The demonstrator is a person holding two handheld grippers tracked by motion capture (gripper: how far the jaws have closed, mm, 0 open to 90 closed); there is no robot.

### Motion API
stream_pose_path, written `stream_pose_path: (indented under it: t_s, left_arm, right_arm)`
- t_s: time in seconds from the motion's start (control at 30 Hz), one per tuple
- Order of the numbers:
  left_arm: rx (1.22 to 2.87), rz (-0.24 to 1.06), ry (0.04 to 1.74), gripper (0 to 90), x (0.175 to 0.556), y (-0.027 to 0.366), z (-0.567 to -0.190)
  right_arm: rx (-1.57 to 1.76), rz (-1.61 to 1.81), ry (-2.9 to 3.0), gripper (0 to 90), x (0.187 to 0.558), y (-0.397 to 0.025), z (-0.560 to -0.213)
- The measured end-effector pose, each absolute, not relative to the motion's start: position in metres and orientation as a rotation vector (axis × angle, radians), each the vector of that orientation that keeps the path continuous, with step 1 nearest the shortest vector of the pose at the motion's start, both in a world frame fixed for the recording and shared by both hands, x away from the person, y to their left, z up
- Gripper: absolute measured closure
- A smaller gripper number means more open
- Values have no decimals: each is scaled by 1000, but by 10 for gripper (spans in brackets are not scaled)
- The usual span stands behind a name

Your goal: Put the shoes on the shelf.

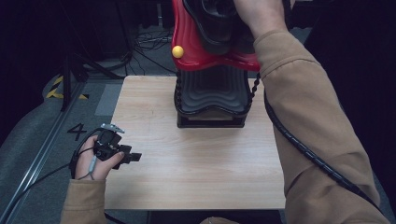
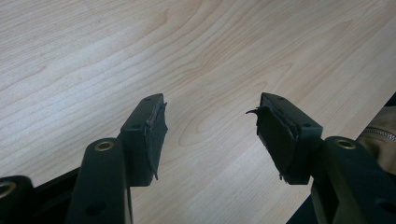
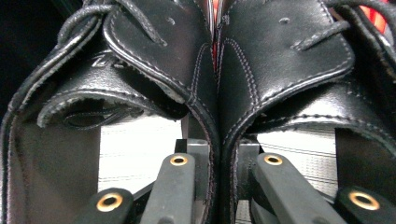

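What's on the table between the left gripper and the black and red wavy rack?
Nothing: in the high view, only bare light wood table lies between the left gripper and the black and red wavy rack.

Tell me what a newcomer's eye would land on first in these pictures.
First, the glossy red and black wavy-sided rack at the far edge of the pale wooden table, a yellow ball on its side. Next, the pair of black leather lace-up shoes, pinched together at their inner sides by the right gripper. The left gripper hangs open over bare wood.
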State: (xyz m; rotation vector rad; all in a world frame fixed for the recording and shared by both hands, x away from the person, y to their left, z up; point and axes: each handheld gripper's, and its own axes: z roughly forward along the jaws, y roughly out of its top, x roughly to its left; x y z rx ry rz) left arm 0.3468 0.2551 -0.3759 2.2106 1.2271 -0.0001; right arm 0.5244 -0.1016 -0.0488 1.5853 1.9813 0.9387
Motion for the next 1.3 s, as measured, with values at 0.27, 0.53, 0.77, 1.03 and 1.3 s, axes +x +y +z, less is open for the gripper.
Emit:
stream_pose_path:
  t_s: [0.27,0.53,0.77,1.03,1.3]
  left_arm:
    - [2209,4,1227,426,346,257,-376]
    - [2198,6,1235,426,345,260,-375]
    - [2200,2,1233,426,345,259,-376]
    - [2210,-3,1229,423,345,256,-377]
    - [2202,1,1235,422,344,260,-378]
  right_arm:
    - [1554,944,1956,818,525,-85,-66]
    - [1554,959,1958,818,532,-84,-82]
    - [1568,996,1894,824,532,-90,-79]
    - [1557,1014,1833,823,538,-96,-75]
    - [1547,1030,1821,819,548,-88,-86]
